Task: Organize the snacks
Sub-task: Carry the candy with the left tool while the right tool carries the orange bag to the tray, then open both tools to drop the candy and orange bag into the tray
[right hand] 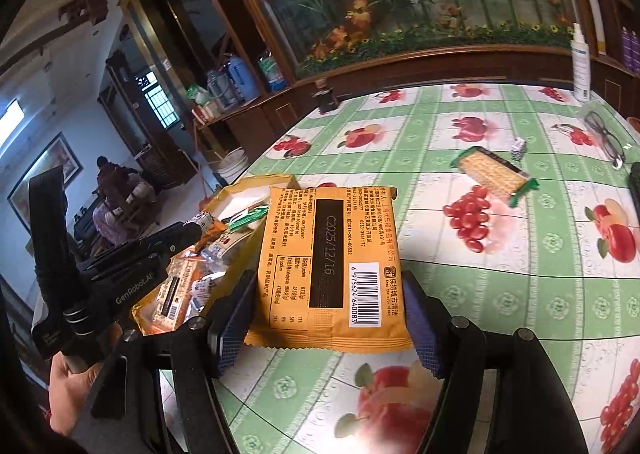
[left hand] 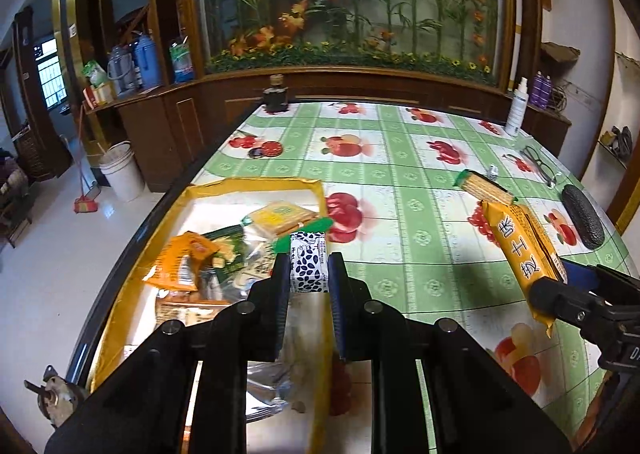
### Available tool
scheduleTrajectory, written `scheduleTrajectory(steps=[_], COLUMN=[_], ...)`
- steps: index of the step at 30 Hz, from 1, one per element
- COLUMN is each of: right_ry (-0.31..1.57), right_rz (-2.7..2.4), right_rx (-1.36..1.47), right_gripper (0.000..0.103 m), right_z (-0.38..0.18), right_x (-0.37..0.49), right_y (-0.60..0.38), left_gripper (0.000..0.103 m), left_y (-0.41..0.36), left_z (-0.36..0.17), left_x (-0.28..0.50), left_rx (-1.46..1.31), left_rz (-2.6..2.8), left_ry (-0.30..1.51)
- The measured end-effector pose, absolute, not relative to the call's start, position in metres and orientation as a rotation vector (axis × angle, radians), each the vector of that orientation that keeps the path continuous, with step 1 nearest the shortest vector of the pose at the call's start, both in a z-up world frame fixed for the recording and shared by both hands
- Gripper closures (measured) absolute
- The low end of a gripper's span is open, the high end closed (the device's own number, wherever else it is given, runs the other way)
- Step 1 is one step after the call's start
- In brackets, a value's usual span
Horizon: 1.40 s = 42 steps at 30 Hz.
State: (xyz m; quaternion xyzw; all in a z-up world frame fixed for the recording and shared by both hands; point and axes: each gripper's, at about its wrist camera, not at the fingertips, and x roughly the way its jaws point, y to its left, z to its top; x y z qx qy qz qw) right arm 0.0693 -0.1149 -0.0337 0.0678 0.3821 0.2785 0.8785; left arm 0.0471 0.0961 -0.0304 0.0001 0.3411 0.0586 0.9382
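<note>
Over the fruit-print worktop [left hand: 400, 174], your left gripper [left hand: 309, 274] clamps a small packet [left hand: 308, 262], right gripper [right hand: 328, 314] pinches the orange pack [right hand: 324, 262]; either could slip short of the tray [left hand: 256, 184].

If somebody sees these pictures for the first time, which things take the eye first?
The orange biscuit packet fills the middle of the right wrist view, clamped in the right gripper above the fruit-print tablecloth. Left of it, the left gripper holds a small blue-and-white carton over the yellow box full of snacks.
</note>
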Motion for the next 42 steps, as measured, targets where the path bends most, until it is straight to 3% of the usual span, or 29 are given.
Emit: scheduleTrajectory(steps=[22, 42], right_ry=[0.818, 0.884], right_rz=[0.750, 0.814], right_rx=[0.022, -0.084], right_gripper=[0.033, 0.032], right_z=[-0.033, -0.073], right_x=[0.067, 0.098], right_y=[-0.010, 0.086], left_gripper=[0.086, 0.086], left_y=[0.159, 0.203], left_z=[-0.043, -0.066], left_x=[0.023, 0.017], left_rx=[-0.070, -0.119], left_rz=[0.237, 0.313], left_ry=[0.712, 0.762])
